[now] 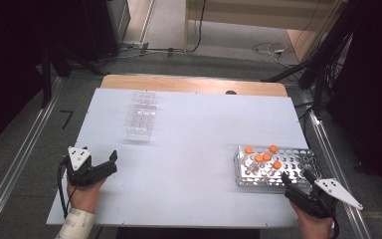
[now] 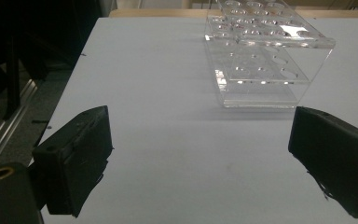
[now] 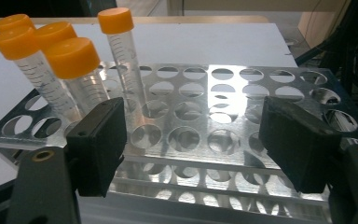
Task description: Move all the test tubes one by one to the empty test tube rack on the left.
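Note:
A metal tube rack (image 1: 298,158) (image 3: 242,93) stands at the table's right front, holding several clear tubes with orange caps (image 1: 267,157) (image 3: 72,58) in its left part. My right gripper (image 1: 294,179) (image 3: 193,140) hovers at the rack's near edge, open, nothing between its jaws. A clear acrylic rack (image 1: 141,117) (image 2: 261,56) with no tubes in it sits at the back left. My left gripper (image 1: 110,164) (image 2: 200,154) rests near the table's left front, open and holding nothing, pointed toward the clear rack.
The white table top (image 1: 194,139) ends close to both hands at the front. Cables (image 1: 273,50) lie on the floor beyond the far edge, and metal rails (image 1: 10,169) run along both sides.

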Action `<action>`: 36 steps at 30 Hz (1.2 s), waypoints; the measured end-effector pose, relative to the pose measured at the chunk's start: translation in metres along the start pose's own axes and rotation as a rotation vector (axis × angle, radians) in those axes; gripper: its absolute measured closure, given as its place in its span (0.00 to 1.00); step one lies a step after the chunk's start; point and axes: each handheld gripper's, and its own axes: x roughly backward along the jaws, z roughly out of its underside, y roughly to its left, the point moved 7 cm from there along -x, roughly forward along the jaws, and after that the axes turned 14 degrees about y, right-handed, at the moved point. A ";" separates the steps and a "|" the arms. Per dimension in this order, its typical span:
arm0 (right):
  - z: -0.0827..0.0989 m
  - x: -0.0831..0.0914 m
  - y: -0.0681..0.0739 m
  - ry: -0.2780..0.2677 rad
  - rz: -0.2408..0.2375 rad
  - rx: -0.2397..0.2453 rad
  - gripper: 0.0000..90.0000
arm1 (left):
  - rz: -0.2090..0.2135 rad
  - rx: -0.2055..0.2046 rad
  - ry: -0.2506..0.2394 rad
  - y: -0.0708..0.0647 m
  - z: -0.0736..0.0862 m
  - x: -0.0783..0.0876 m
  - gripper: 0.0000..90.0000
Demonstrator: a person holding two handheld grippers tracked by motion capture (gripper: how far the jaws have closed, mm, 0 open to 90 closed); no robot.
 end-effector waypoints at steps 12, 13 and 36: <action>0.000 -0.002 0.013 0.003 -0.043 0.026 0.25 | -0.005 0.005 -0.003 0.000 0.000 0.000 0.07; -0.001 -0.002 0.014 0.003 -0.045 0.033 0.25 | -0.005 0.004 -0.002 0.000 0.000 0.000 0.07; -0.001 -0.012 0.036 0.019 -0.105 0.096 0.39 | -0.004 0.003 0.006 -0.001 0.001 -0.001 0.07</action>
